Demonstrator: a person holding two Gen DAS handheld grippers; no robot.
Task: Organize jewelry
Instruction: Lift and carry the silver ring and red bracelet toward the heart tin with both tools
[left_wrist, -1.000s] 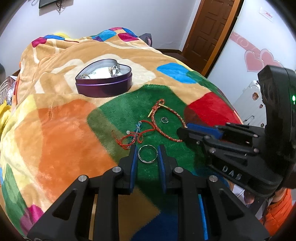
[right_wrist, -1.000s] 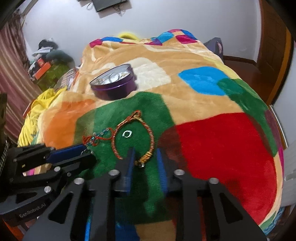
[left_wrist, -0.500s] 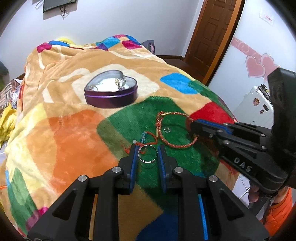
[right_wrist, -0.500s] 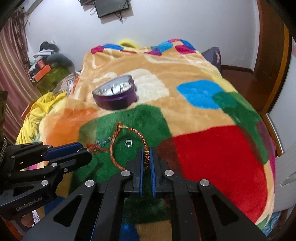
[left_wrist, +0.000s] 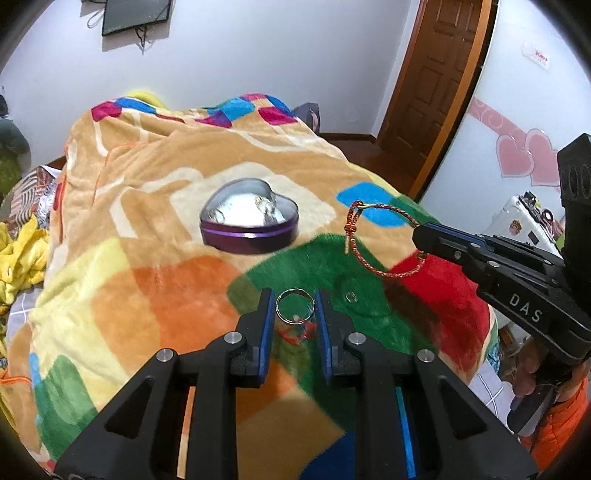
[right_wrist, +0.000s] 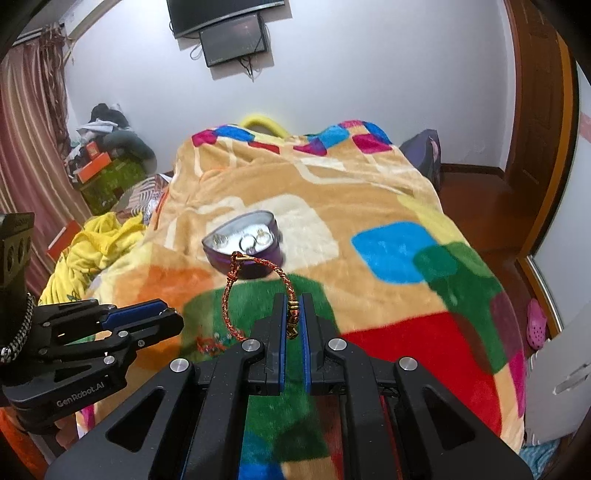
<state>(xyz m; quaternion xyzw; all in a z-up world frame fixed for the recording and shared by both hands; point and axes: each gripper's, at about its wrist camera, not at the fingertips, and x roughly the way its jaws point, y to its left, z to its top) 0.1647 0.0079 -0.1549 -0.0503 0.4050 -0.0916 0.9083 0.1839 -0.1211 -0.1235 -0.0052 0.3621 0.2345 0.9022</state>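
My left gripper (left_wrist: 294, 306) is shut on a silver ring (left_wrist: 295, 305) and holds it above the blanket. My right gripper (right_wrist: 292, 317) is shut on a red braided bracelet (right_wrist: 236, 295), which hangs as a loop in the air; the bracelet also shows in the left wrist view (left_wrist: 373, 240). The purple heart-shaped tin (left_wrist: 248, 234) sits open on the bed with several rings inside; it also shows in the right wrist view (right_wrist: 271, 254). A small ring (left_wrist: 349, 296) and a red beaded string (left_wrist: 295, 334) lie on the green patch.
A colourful plush blanket (left_wrist: 129, 288) covers the bed. Yellow cloth (right_wrist: 96, 243) and boxes lie at the left. A wooden door (left_wrist: 436, 88) stands at the far right. A white appliance (left_wrist: 524, 221) is close on the right.
Both grippers have risen and moved toward the tin. The right gripper closed on the bracelet and lifted it off the blanket. The left still holds the silver ring.
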